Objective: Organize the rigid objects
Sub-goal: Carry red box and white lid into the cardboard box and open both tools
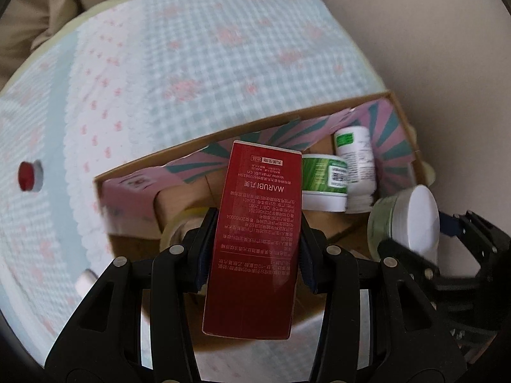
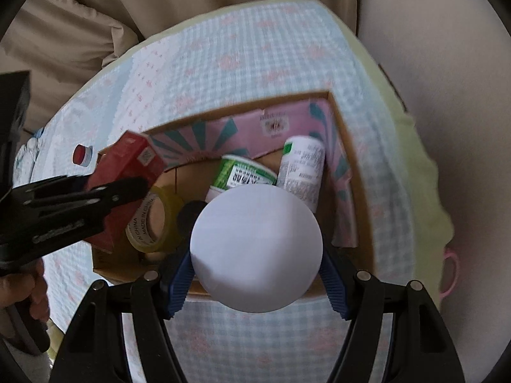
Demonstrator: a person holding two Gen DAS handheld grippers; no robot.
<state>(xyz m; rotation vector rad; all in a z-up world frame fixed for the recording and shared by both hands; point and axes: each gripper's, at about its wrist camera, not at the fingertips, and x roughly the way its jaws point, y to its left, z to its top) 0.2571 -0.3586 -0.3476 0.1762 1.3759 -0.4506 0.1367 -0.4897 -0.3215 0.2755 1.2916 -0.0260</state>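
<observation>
A home bedroom: a checked quilt covers a bed, beige pillow behind.

Checked bedspread under cardboard box

box: tub left of bottle | tape roll left, probably inside | cap outside

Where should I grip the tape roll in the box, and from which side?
Take the tape roll across its flat faces, coming straight down from above. It stands on edge near the cardboard box's left end, its open core sideways, so the rim is uppermost. The red carton crowds its left.
</observation>
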